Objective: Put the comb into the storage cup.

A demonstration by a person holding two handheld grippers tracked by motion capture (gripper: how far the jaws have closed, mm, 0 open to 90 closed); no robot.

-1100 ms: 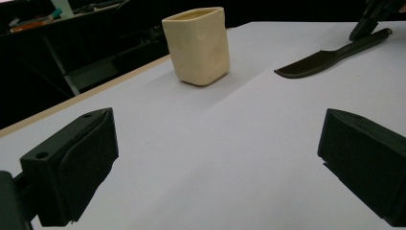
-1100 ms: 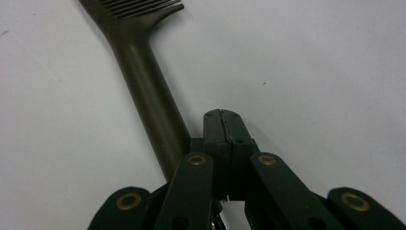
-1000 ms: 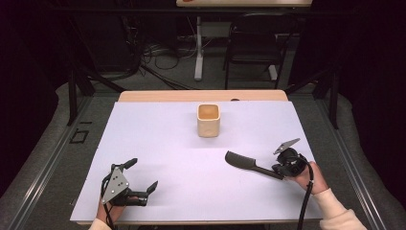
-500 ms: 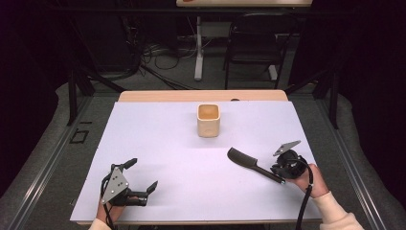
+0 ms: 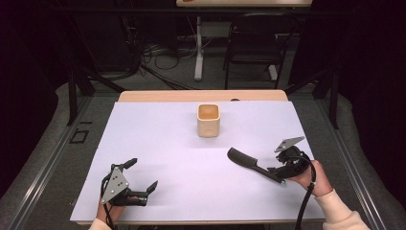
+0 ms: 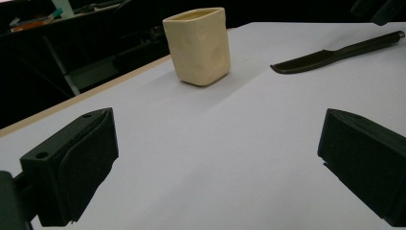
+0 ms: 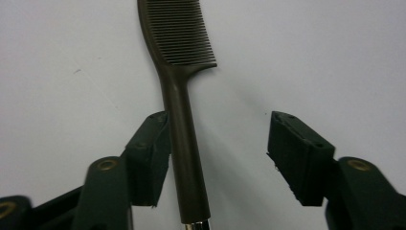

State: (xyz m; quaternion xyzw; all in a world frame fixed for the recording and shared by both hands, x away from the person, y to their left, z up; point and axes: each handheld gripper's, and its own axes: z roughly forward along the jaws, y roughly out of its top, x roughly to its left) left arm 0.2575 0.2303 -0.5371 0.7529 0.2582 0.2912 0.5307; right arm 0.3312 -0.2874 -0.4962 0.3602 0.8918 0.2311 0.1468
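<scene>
Up close in the right gripper view, the comb [image 7: 184, 96] shows every tooth, its handle running back between the right tongs [image 7: 218, 160]. Those jaws have just been opening: the handle lies along the left pad, the other pad stands well clear, so nothing is pinched. The high view gives the layout instead: one comb [image 5: 253, 165], one cream cup [image 5: 208, 120], two grippers on the white counter [image 5: 158, 143]. The comb lies flat at the right side, long axis slanting, toothed head toward the counter's middle, handle toward the right tongs [image 5: 282, 173]. The left tongs [image 5: 141, 175] rest spread wide, nothing between them.
</scene>
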